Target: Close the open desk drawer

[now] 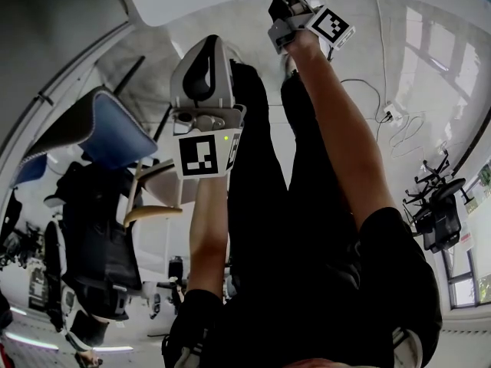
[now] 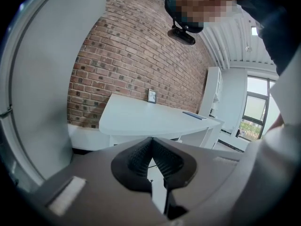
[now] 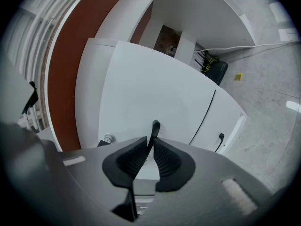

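Right tongs (image 3: 150, 139) on slim black handle (image 3: 155, 126)

lower end of black handle (image 3: 155, 126) behind jaws of the right gripper (image 3: 150, 141)

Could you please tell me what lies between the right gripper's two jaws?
A black drawer handle lies there, clamped by the right gripper; the right gripper view shows it.

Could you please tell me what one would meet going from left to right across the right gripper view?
Reddish-brown wall panel → round silver lock → black drawer handle between the jaws → second black handle → small yellow object on the floor.
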Tool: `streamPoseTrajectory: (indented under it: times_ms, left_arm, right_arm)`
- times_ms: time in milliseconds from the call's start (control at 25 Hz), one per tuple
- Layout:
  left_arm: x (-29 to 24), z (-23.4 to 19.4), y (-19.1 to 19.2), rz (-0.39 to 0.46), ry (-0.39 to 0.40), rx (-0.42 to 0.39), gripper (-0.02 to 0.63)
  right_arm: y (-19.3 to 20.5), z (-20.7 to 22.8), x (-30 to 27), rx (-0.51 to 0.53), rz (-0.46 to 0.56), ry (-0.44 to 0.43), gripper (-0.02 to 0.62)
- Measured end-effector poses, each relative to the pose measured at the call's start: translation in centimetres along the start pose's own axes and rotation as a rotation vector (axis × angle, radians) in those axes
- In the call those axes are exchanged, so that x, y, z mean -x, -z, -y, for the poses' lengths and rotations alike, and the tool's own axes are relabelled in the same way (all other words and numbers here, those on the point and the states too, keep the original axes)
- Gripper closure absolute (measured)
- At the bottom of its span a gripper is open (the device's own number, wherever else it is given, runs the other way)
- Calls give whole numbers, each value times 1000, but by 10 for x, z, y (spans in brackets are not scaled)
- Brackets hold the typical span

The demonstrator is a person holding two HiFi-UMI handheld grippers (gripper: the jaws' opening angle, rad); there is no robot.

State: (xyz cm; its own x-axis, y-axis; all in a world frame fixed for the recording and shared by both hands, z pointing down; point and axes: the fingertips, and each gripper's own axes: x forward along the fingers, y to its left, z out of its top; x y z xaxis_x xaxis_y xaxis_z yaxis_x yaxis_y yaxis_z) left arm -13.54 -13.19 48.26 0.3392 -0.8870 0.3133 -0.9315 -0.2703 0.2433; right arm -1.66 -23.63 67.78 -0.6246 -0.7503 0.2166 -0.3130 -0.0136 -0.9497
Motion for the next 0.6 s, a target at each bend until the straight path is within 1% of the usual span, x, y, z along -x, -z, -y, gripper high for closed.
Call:
streamPoseTrajectory:
  times_ms: [160,440,560,600]
  left_arm:
    - [5,0,-1,6,-3,4,595]
    - [7,4,2,11,-6,-7,595]
    - [12,4,2,21,-13,12,595]
    - [14,5,1,25,-16,17,595]
  right_arm:
    - [1,-2,-2,1,-1,-4,548]
    - [1,-3,-3,-88,30,-49,540]
    - [1,4,2,-65,11,-20,494]
    - [3,2,4,-62,-3,-24,486]
